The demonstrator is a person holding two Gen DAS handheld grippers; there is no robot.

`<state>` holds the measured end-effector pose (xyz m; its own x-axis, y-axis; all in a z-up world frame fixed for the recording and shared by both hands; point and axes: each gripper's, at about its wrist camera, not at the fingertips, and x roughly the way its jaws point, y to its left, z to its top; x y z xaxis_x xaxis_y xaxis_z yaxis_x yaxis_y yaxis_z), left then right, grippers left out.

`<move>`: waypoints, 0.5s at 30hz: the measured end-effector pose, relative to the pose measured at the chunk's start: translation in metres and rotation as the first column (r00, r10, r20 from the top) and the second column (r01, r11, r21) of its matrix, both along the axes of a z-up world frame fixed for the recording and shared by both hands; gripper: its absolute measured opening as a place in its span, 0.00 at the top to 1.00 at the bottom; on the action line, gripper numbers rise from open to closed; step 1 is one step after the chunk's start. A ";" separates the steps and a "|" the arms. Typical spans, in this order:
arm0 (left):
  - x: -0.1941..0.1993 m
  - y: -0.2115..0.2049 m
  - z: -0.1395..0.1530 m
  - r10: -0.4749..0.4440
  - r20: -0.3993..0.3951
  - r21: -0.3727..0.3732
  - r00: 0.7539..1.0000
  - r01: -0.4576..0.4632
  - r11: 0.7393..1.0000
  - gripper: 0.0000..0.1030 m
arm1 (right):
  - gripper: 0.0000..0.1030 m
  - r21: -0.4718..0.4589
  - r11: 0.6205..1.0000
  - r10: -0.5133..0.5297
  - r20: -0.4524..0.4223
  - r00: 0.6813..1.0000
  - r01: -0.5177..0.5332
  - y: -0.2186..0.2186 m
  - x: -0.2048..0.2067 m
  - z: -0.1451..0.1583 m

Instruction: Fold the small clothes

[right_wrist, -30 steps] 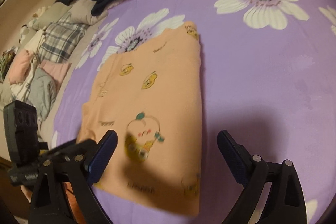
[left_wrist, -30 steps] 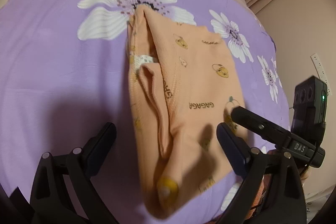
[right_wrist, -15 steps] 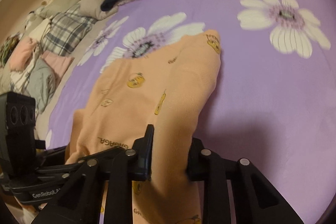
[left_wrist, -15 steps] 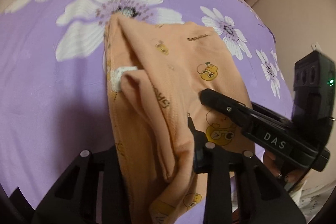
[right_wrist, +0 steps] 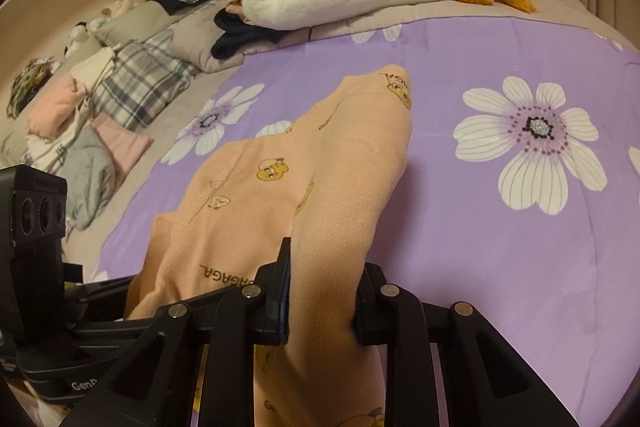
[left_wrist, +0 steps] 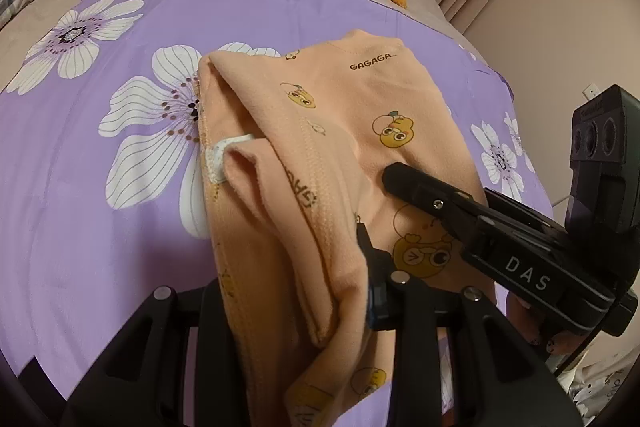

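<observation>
Gripping the garment [left_wrist: 360,131], the left gripper [left_wrist: 296,303] clamps its near edge at 6 o'clock; the right gripper [right_wrist: 320,291] clamps likewise. It drapes over the bedspread [left_wrist: 100,227] toward 12. Being soft, light and limp, it should sag, so corner holds seem best.

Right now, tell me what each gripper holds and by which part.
Both jaws pinch the peach cartoon-print cotton garment at its near edge: left gripper on the layered side, right gripper on the smooth folded side.
</observation>
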<state>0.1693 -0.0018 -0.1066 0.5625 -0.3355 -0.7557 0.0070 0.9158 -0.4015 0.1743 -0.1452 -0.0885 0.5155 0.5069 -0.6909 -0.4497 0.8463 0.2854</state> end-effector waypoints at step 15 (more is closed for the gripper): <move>0.038 -0.006 -0.046 -0.005 -0.119 0.011 0.993 0.007 1.000 0.67 | 0.75 -0.034 0.999 -0.041 -0.129 0.991 0.037 -0.001 0.031 -0.042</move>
